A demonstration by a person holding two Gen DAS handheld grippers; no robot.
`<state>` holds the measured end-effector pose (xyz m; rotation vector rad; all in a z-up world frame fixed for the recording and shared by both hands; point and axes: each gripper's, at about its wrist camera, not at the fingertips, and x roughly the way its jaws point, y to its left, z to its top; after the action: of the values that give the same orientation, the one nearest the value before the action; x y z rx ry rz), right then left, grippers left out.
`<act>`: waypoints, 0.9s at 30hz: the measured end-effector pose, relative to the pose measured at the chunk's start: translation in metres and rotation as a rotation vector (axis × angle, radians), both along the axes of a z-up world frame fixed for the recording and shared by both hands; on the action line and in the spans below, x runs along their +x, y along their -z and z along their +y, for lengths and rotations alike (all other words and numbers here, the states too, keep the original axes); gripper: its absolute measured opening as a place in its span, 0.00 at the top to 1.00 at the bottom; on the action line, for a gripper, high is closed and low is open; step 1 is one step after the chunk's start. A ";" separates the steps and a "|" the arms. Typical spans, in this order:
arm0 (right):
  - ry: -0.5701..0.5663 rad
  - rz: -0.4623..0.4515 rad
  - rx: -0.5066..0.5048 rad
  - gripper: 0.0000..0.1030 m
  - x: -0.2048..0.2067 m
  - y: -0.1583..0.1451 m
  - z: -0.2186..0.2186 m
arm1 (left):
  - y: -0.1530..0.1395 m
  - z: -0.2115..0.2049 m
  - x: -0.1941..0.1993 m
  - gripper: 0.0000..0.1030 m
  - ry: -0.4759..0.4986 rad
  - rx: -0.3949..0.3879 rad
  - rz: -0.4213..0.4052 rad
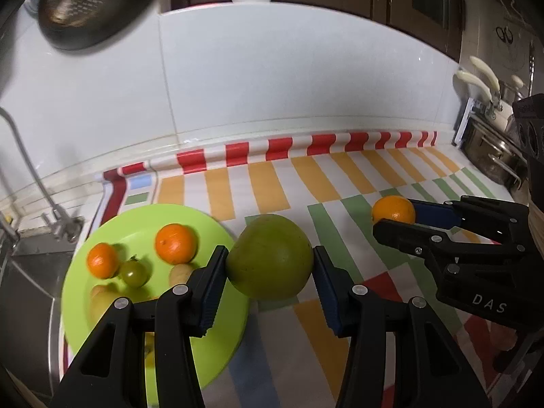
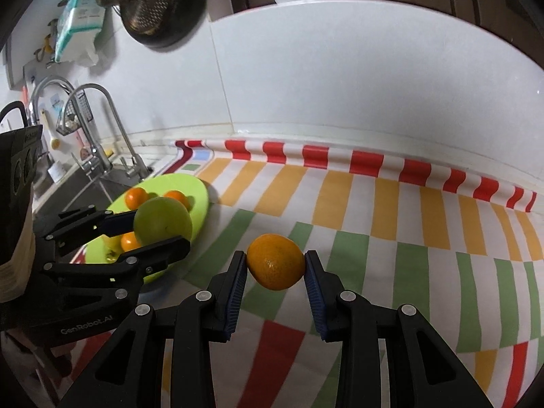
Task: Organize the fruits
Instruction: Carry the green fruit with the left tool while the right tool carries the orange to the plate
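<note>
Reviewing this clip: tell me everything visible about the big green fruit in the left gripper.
The big green fruit is round, smooth and matte yellow-green with faint brownish specks, and larger than any other fruit in view. It is clamped on both sides between the blue-padded fingers of the left gripper. It looks to be held above the striped cloth, just right of the green plate. Nothing else touches it; its underside is hidden.

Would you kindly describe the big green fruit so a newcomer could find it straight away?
Start at the striped cloth on the counter and find the lime-green plate at its sink end. Beside that plate, the left tongs grip the green fruit. It is far larger than the oranges and the only big green one.
</note>
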<state>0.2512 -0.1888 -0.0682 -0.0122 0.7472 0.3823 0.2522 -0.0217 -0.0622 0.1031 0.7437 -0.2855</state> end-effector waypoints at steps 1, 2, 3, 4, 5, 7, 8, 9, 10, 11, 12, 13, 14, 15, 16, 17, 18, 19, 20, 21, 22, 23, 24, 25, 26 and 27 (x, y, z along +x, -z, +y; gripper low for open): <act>0.002 -0.009 0.000 0.66 -0.004 -0.004 0.001 | -0.003 0.001 -0.004 0.52 -0.001 -0.003 -0.005; 0.003 -0.016 0.003 0.66 -0.008 -0.008 0.003 | -0.005 0.003 -0.009 0.52 -0.003 -0.006 -0.010; 0.004 -0.022 0.007 0.66 -0.012 -0.011 0.004 | -0.008 0.004 -0.013 0.52 -0.006 -0.008 -0.016; 0.006 -0.029 0.012 0.66 -0.016 -0.016 0.006 | -0.011 0.006 -0.018 0.52 -0.008 -0.010 -0.021; 0.006 -0.036 0.014 0.66 -0.020 -0.019 0.007 | -0.014 0.008 -0.023 0.52 -0.010 -0.014 -0.029; 0.009 -0.052 0.016 0.66 -0.027 -0.026 0.011 | -0.019 0.012 -0.032 0.52 -0.018 -0.019 -0.042; 0.009 -0.059 0.016 0.66 -0.031 -0.029 0.013 | -0.021 0.014 -0.036 0.52 -0.020 -0.021 -0.046; 0.008 -0.064 0.017 0.66 -0.034 -0.032 0.014 | -0.024 0.016 -0.040 0.52 -0.024 -0.025 -0.052; 0.006 -0.069 0.017 0.66 -0.038 -0.034 0.017 | -0.027 0.020 -0.045 0.52 -0.029 -0.028 -0.059; 0.005 -0.073 0.019 0.66 -0.042 -0.037 0.019 | -0.029 0.022 -0.050 0.52 -0.033 -0.030 -0.065; 0.004 -0.076 0.020 0.66 -0.045 -0.038 0.021 | -0.031 0.023 -0.052 0.52 -0.036 -0.032 -0.068; 0.002 -0.080 0.022 0.66 -0.050 -0.040 0.023 | -0.033 0.027 -0.057 0.52 -0.042 -0.035 -0.073; -0.001 -0.082 0.023 0.66 -0.053 -0.042 0.025 | -0.035 0.029 -0.060 0.52 -0.045 -0.037 -0.076; -0.004 -0.084 0.024 0.66 -0.056 -0.043 0.028 | -0.037 0.033 -0.065 0.52 -0.050 -0.039 -0.080; -0.008 -0.086 0.026 0.66 -0.059 -0.044 0.031 | -0.038 0.036 -0.068 0.52 -0.054 -0.040 -0.083; -0.012 -0.088 0.027 0.66 -0.063 -0.046 0.034 | -0.040 0.039 -0.072 0.52 -0.058 -0.042 -0.086; -0.016 -0.090 0.026 0.66 -0.065 -0.047 0.037 | -0.041 0.042 -0.075 0.52 -0.062 -0.042 -0.087; -0.021 -0.094 0.025 0.66 -0.069 -0.048 0.041 | -0.043 0.046 -0.079 0.52 -0.067 -0.043 -0.089; -0.024 -0.096 0.025 0.66 -0.071 -0.049 0.044 | -0.043 0.049 -0.082 0.52 -0.071 -0.044 -0.090; -0.028 -0.097 0.026 0.66 -0.074 -0.050 0.046 | -0.045 0.054 -0.085 0.52 -0.074 -0.045 -0.090; -0.031 -0.097 0.028 0.66 -0.077 -0.051 0.050 | -0.046 0.058 -0.088 0.52 -0.077 -0.045 -0.091; -0.033 -0.098 0.029 0.66 -0.078 -0.052 0.053 | -0.047 0.060 -0.090 0.52 -0.079 -0.045 -0.092; -0.035 -0.098 0.031 0.66 -0.080 -0.053 0.056 | -0.048 0.064 -0.092 0.52 -0.080 -0.045 -0.094; -0.037 -0.099 0.032 0.66 -0.082 -0.053 0.060 | -0.049 0.068 -0.094 0.52 -0.081 -0.045 -0.095; -0.039 -0.100 0.035 0.66 -0.085 -0.054 0.063 | -0.049 0.071 -0.096 0.52 -0.081 -0.045 -0.095; -0.040 -0.101 0.038 0.66 -0.086 -0.054 0.066 | -0.050 0.075 -0.098 0.52 -0.081 -0.045 -0.095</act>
<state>0.1648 -0.1225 -0.0140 -0.0103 0.6404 0.4307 0.1543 0.0535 -0.0125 0.0437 0.6456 -0.2181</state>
